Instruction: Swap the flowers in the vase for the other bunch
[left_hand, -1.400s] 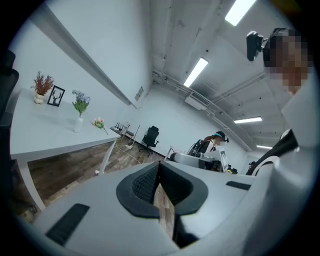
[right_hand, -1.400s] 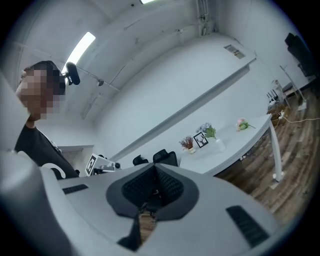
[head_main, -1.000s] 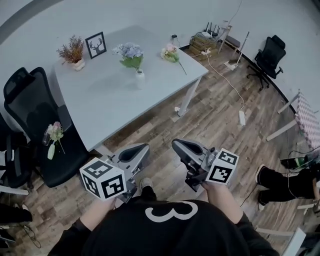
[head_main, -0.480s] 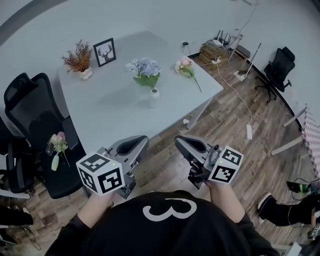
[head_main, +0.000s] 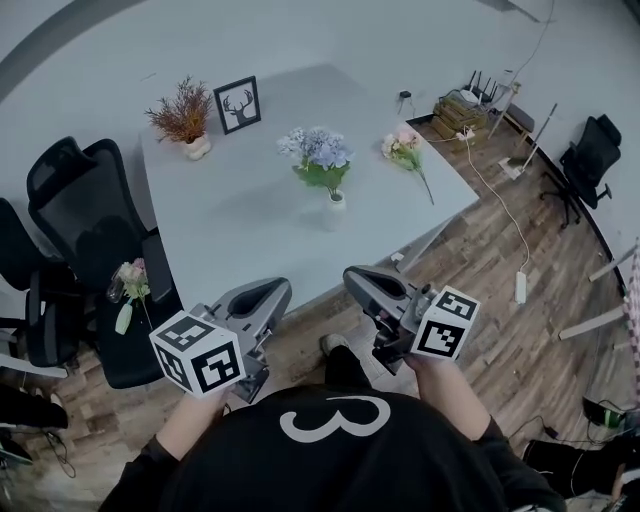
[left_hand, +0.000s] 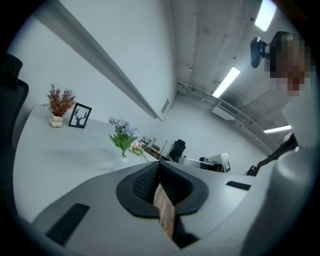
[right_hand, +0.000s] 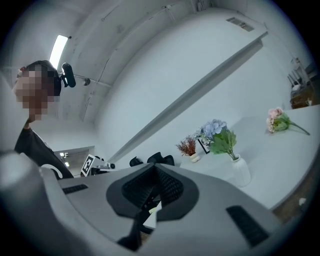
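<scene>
Grey table (head_main: 230, 240) is noted across the upper centre of the head view, with a black chair (head_main: 85, 220) at the left edge. The left gripper (head_main: 258, 298) and right gripper (head_main: 368, 284) are held low in frame, short of the table edge. The jaws of each are closed together, with nothing held.

The white vase (head_main: 336, 199) with the blue bunch (head_main: 317, 150) is seen mid-table. The pink bunch (head_main: 404, 149) is laid loose to its right, near the corner. A smaller bunch (head_main: 132, 280) is seen on the chair.

Risks, as judged:
- The narrow, top-heavy vase could be tipped if the stems are pulled sideways while it is unbraced.
- Blooms could be knocked if they are reached with jaws unopened.
</scene>
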